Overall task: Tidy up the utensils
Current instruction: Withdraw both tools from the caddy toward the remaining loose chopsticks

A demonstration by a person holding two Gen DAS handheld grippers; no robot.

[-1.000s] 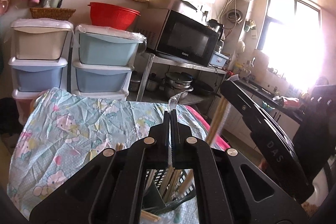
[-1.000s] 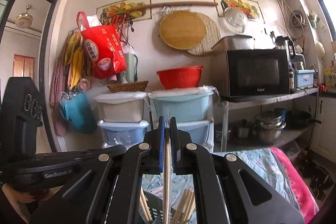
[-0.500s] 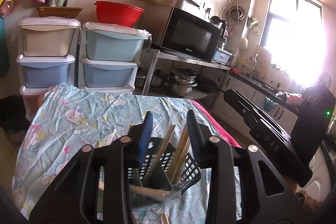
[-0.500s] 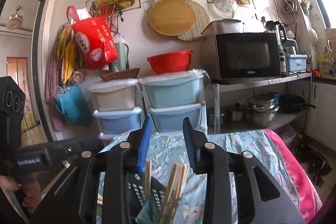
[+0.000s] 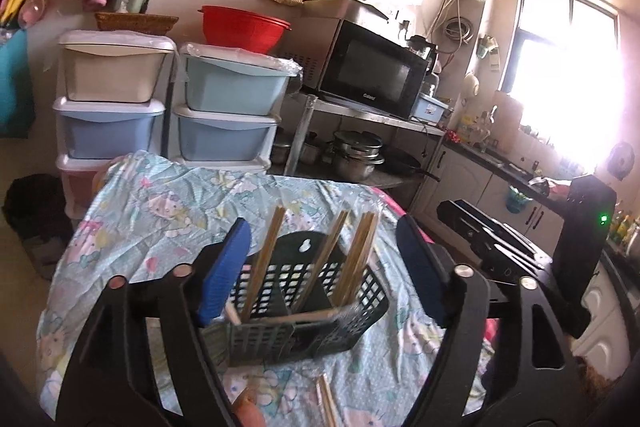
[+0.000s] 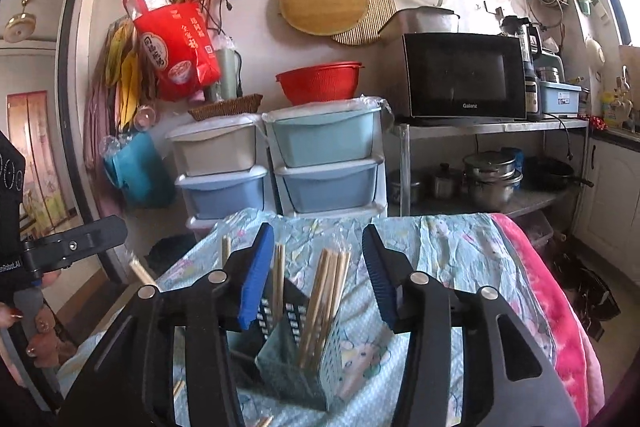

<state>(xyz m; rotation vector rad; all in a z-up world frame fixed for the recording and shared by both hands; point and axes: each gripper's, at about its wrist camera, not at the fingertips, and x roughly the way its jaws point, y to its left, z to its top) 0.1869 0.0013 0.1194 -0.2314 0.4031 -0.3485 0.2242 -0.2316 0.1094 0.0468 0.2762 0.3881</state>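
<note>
Left wrist view: left gripper (image 5: 322, 267) spread wide, blue pads (image 5: 224, 275) holding nothing, framing black utensil basket (image 5: 312, 327) on patterned tablecloth (image 5: 160, 211). Chopsticks (image 5: 352, 263) upright and leaning toward 1 o'clock inside basket; loose pair (image 5: 326, 403) flat on cloth at 6 o'clock of basket. Right gripper's body visible at 3 o'clock.

Right wrist view: right gripper (image 6: 316, 267) likewise released, empty, positioned above same basket (image 6: 296, 359); chopstick bundle (image 6: 324, 299) standing between pads. Microwave (image 6: 460, 77) noted at 1 o'clock on shelf.
</note>
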